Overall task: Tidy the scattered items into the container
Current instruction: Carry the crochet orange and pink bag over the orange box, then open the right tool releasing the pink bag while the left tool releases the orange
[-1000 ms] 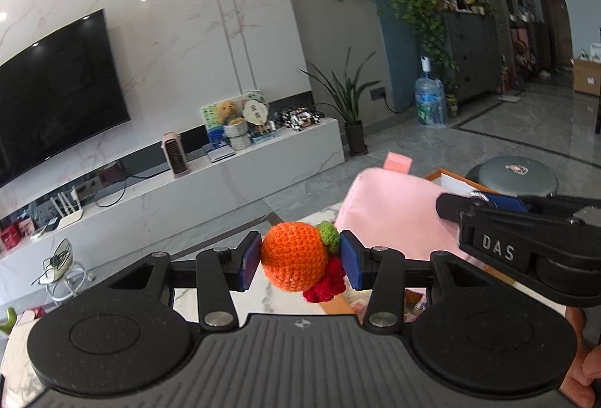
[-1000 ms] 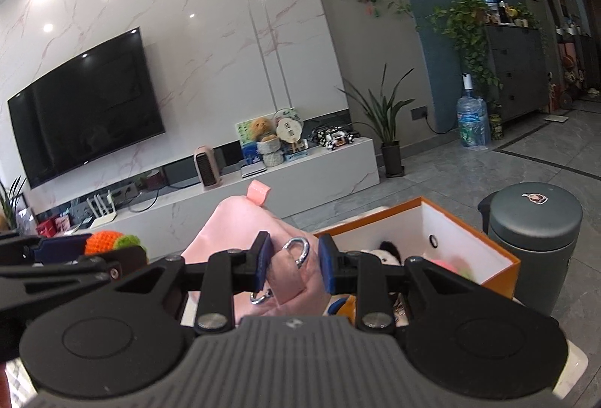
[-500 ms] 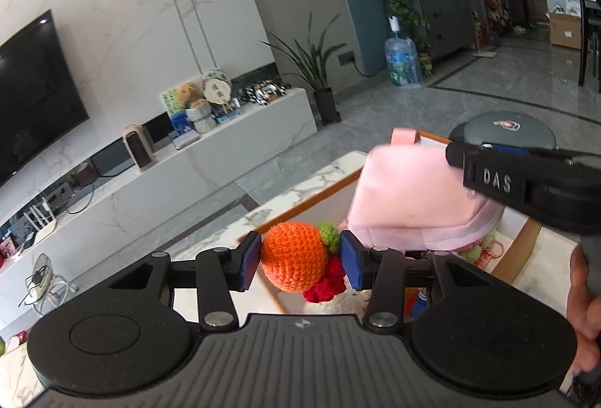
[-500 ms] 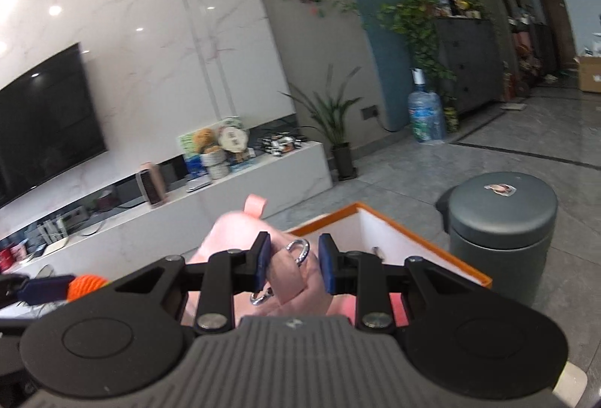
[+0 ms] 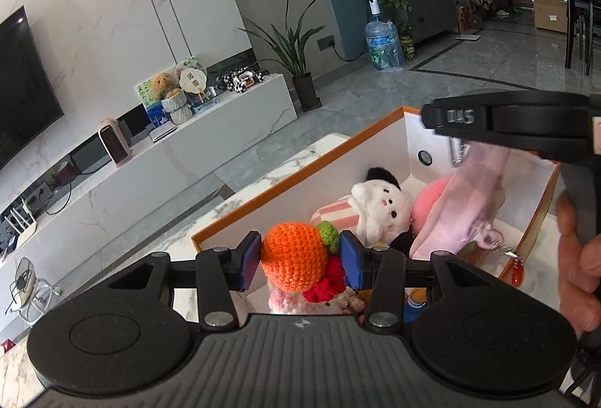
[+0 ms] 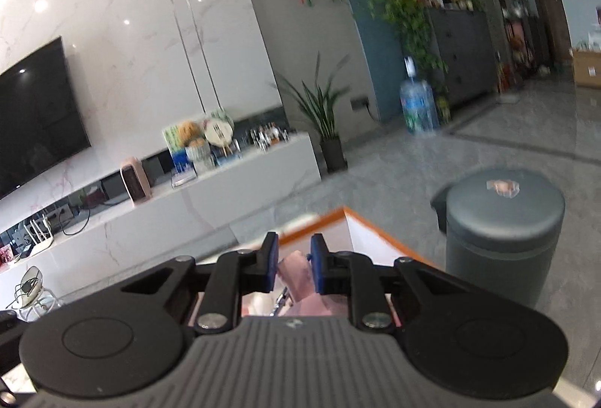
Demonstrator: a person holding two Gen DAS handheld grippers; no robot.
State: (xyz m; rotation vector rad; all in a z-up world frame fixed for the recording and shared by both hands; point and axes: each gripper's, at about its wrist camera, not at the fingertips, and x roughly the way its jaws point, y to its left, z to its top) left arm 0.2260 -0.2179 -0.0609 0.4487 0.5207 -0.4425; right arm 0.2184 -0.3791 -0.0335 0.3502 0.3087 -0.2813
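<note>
My left gripper (image 5: 300, 259) is shut on an orange crocheted fruit toy (image 5: 295, 256) with a green tip and red tuft, held over the near end of the orange-rimmed white box (image 5: 308, 179). My right gripper (image 6: 294, 265) is shut on the strap of a pink pouch (image 6: 296, 267). In the left wrist view the pink pouch (image 5: 465, 205) hangs from the right gripper down into the box. A white plush toy (image 5: 379, 207) and a pink plush (image 5: 428, 199) lie in the box.
The box stands on a white marble table (image 5: 293, 164). A grey round bin (image 6: 503, 228) stands to the right of the box (image 6: 379, 235). A white TV bench (image 5: 169, 160) lies beyond across the floor.
Both grippers have moved forward over the box. The pink pouch has come down from above the rim into the box. The orange toy stays gripped and now hangs over the box's near end.
</note>
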